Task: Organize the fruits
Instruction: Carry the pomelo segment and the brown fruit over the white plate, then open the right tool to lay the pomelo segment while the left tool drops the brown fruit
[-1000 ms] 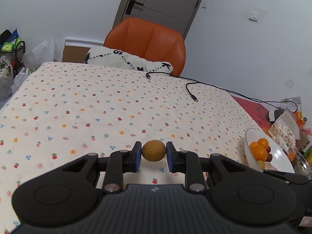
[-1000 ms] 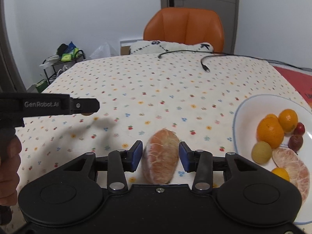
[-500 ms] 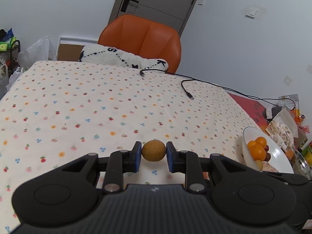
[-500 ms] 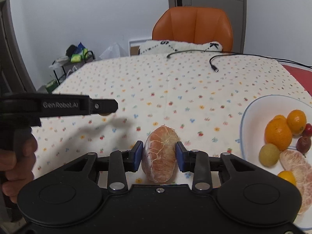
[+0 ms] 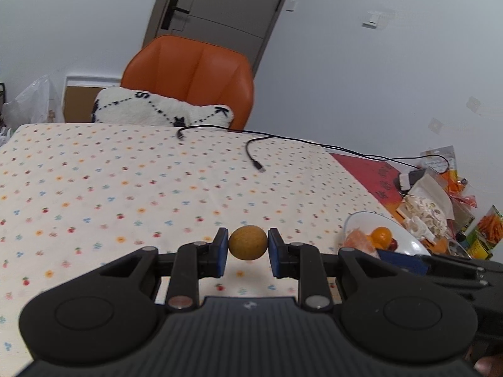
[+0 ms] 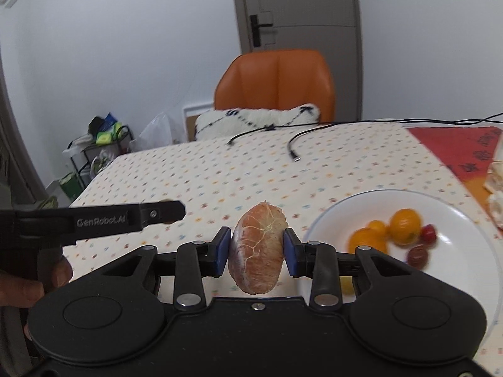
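Now both fruits are airborne: over the past second I lifted them off the flowered tablecloth [image 5: 125,188]. My right gripper [image 6: 256,251] clamps a peeled, white-veined pomelo segment [image 6: 257,251] left of the white plate [image 6: 465,251]; my left gripper [image 5: 247,246] pinches a small tan round fruit [image 5: 247,243], ready for sorting.
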`<state>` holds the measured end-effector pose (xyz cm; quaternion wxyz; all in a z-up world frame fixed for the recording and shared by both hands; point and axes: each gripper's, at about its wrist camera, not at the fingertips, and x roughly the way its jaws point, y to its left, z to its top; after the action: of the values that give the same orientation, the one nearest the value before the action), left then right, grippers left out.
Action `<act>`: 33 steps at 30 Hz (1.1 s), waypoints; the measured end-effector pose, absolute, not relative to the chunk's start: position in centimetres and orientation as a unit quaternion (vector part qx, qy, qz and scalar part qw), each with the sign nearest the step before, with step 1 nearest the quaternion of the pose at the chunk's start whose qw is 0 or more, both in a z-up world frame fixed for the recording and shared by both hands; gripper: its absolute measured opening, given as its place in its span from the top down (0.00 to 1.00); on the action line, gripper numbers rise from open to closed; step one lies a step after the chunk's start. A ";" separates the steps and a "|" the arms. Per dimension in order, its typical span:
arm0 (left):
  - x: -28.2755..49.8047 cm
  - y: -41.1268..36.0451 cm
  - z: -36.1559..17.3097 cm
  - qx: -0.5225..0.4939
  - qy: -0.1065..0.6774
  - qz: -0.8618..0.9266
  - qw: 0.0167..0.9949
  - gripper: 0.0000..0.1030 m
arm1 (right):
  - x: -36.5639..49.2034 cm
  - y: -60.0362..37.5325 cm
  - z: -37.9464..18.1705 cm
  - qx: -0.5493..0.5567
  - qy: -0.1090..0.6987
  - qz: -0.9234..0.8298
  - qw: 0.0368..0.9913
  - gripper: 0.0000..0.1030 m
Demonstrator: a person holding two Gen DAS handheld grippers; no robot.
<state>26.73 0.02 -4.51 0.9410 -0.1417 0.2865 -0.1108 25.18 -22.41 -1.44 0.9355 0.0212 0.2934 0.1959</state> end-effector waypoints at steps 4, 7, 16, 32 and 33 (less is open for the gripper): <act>26.9 -1.4 -4.2 -0.137 0.287 -0.125 0.940 0.76 | 25.2 -24.3 -1.2 0.032 0.286 0.176 0.941 0.67; 27.0 -2.5 -3.8 -0.131 0.284 -0.136 0.940 0.76 | 25.2 -25.5 -1.1 0.039 0.284 0.162 0.944 0.67; 27.5 -5.3 -3.2 -0.115 0.277 -0.165 0.939 0.76 | 24.8 -28.9 -0.9 0.046 0.274 0.126 0.952 0.67; 27.6 -10.1 -3.1 -0.098 0.286 -0.226 0.926 0.76 | 24.8 -34.7 -1.3 0.052 0.274 0.044 0.959 0.67; 27.5 -10.3 -3.2 -0.097 0.288 -0.229 0.925 0.76 | 24.8 -34.8 -1.4 0.052 0.275 0.043 0.959 0.67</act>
<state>27.54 -10.32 -3.24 0.9248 -0.0972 0.2880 -0.2288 24.79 -34.85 -1.40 0.9590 0.0525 0.2753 0.0427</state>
